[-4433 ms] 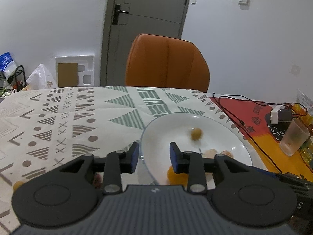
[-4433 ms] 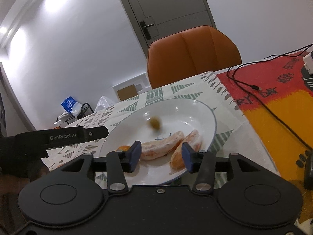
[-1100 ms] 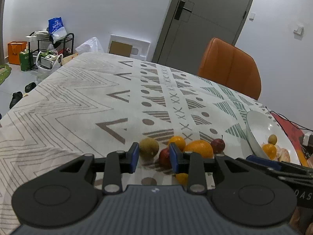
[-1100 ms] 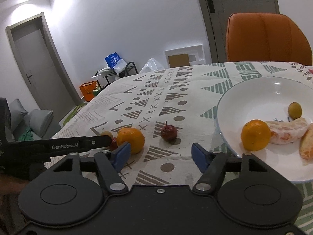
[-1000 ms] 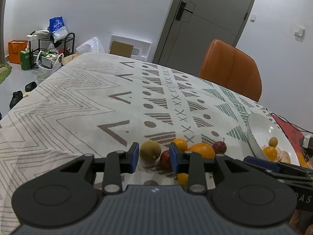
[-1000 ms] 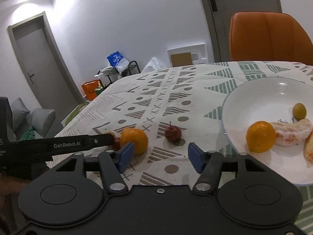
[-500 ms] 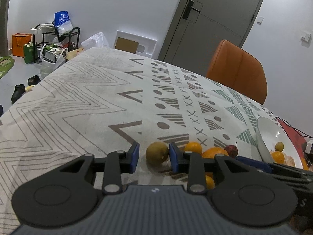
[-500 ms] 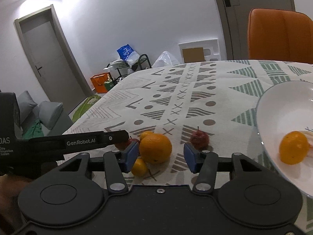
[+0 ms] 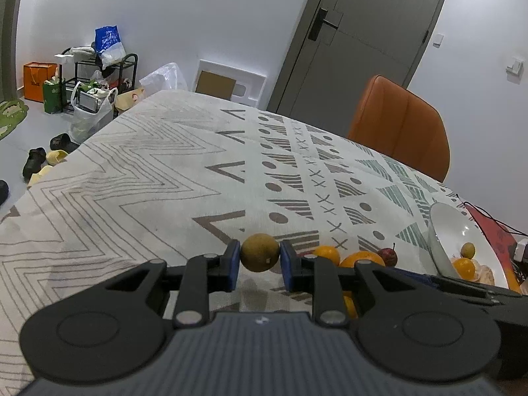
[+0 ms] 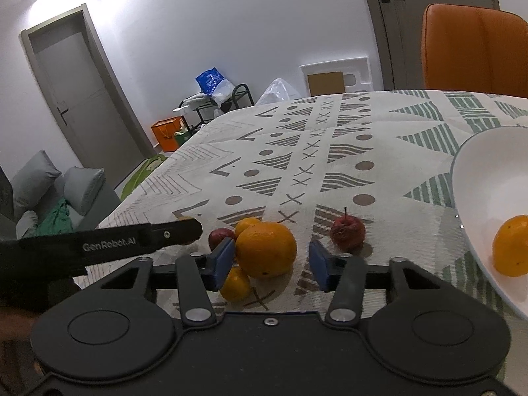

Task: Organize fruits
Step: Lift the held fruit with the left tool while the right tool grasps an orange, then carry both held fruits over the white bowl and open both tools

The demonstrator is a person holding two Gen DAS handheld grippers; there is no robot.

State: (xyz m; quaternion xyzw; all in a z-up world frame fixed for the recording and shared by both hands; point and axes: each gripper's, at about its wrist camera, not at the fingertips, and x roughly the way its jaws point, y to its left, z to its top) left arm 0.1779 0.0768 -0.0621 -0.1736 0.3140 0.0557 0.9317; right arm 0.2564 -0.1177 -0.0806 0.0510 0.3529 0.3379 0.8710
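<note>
While the left gripper (image 9: 260, 261) is pinching the brownish fruit (image 9: 260, 252) on the tabletop (image 9: 148, 178), its jaws nearly shut on it, the right gripper (image 10: 271, 263) is closing around the big orange (image 10: 266, 249), left pad touching, right pad still apart. Squeezing should be finishing centred before lifting, avoiding the small orange (image 10: 235, 284) underneath, then carrying to the plate (image 10: 475, 178).
</note>
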